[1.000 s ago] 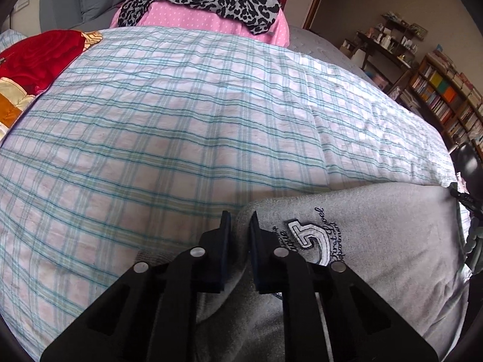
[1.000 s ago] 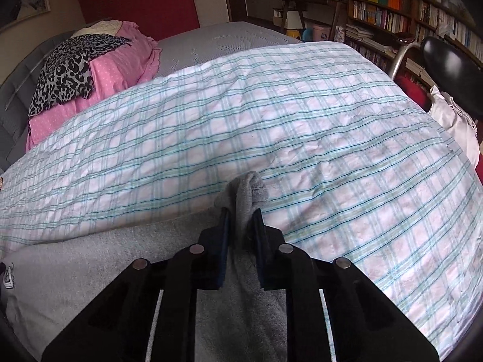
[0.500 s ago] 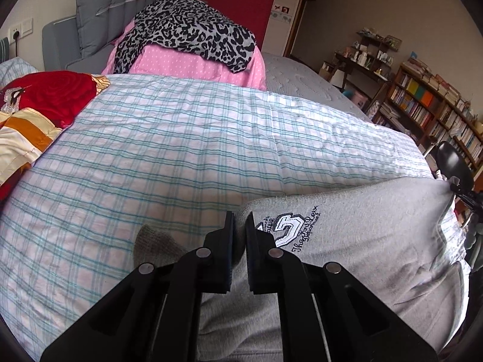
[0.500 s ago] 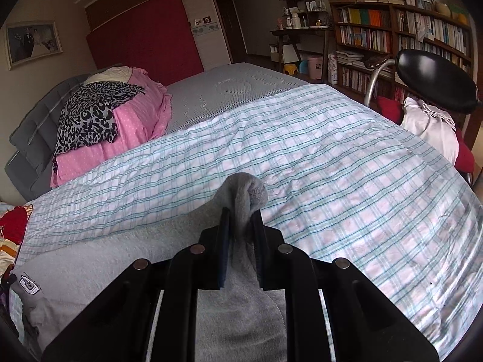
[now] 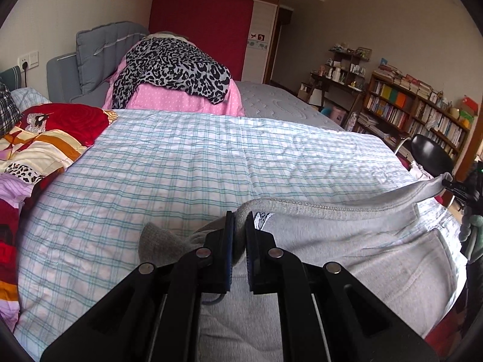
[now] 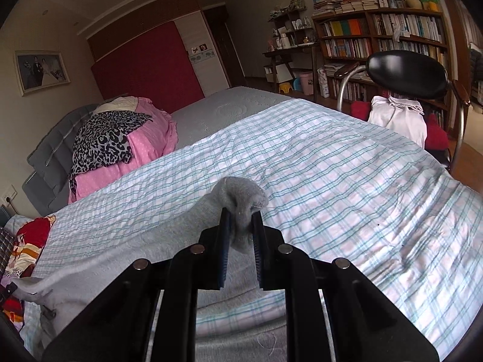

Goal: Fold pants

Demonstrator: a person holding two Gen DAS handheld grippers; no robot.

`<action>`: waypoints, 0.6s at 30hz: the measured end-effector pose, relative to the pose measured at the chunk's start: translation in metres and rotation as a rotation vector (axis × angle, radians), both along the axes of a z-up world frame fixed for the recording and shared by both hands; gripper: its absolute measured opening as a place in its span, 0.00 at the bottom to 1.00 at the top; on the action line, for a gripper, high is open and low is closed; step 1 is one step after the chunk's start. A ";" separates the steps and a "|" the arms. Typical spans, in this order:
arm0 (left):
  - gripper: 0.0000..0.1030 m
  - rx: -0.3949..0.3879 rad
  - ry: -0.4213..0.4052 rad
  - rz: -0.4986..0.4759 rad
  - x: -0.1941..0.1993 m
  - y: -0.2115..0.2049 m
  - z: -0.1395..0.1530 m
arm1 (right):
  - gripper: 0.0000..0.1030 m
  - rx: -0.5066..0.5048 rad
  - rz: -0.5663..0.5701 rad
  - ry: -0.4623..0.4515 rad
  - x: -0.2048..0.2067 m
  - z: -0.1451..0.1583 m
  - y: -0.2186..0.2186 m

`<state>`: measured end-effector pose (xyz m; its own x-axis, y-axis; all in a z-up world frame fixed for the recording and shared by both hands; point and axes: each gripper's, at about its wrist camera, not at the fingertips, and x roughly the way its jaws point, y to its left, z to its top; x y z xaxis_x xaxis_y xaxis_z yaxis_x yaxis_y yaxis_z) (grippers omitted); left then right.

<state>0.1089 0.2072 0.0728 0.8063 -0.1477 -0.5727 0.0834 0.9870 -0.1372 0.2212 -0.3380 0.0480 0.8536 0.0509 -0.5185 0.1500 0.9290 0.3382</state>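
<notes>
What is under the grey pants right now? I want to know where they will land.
Under the grey pants lies the checked bedcover. Both the left gripper and right gripper pinch their edge. The cover directly beneath them is hidden.

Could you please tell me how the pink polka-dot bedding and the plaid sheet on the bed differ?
The pink polka-dot bedding is bunched into a heap at the head of the bed; the plaid sheet lies spread flat. The pink bedding carries a leopard-print cloth; the plaid sheet carries the grey pants. One is dotted pink, the other white with teal checks. Both are soft fabrics on the same bed.
</notes>
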 end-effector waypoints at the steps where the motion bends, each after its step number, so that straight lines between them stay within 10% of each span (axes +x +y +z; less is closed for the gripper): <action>1: 0.06 0.002 -0.005 -0.007 -0.010 -0.002 0.000 | 0.14 0.006 0.000 -0.006 -0.011 -0.001 -0.001; 18: 0.06 -0.003 0.025 -0.023 -0.111 -0.006 -0.040 | 0.14 0.112 -0.050 -0.047 -0.186 -0.053 -0.006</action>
<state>-0.0022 0.2010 0.0324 0.7880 -0.1678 -0.5924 0.1024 0.9845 -0.1427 0.0349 -0.3435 -0.0050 0.8797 0.0629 -0.4714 0.1772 0.8766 0.4475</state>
